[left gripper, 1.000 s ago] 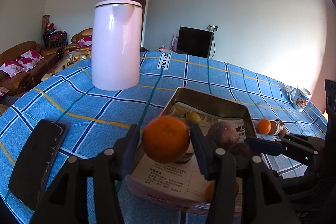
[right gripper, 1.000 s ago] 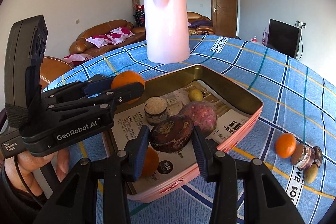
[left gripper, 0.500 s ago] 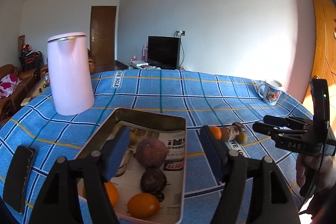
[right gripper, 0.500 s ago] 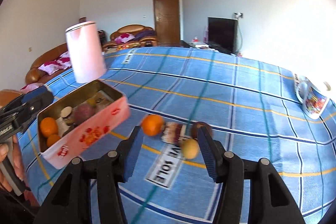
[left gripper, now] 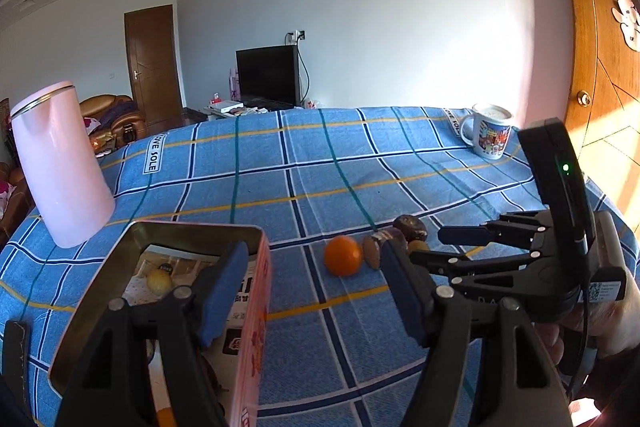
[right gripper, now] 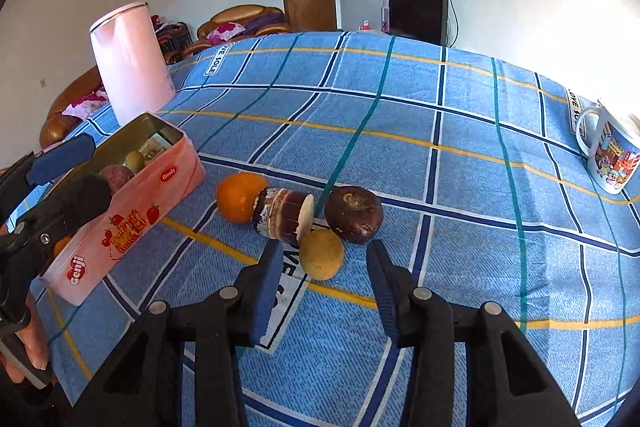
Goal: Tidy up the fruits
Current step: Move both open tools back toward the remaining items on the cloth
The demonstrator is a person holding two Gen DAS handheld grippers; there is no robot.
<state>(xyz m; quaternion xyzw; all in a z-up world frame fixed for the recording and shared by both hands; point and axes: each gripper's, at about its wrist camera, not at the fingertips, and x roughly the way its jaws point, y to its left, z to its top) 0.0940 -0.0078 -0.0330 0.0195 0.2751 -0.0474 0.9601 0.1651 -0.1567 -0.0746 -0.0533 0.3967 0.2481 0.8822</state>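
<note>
Two low wrist views, shared tablecloth (left gripper: 320,167)

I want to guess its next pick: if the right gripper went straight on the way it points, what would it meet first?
Most likely the small yellow fruit, just ahead of the closing, empty right gripper; the dark brown fruit sits behind it.

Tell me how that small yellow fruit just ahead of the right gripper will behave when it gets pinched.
The small yellow fruit looks round and smooth, so it may roll or squirt out from an off-center pinch. It touches the dark brown fruit and a brown jar lying on its side, so a nudge could probably set those rolling too. The right gripper, empty and closing, seems wide enough.
</note>
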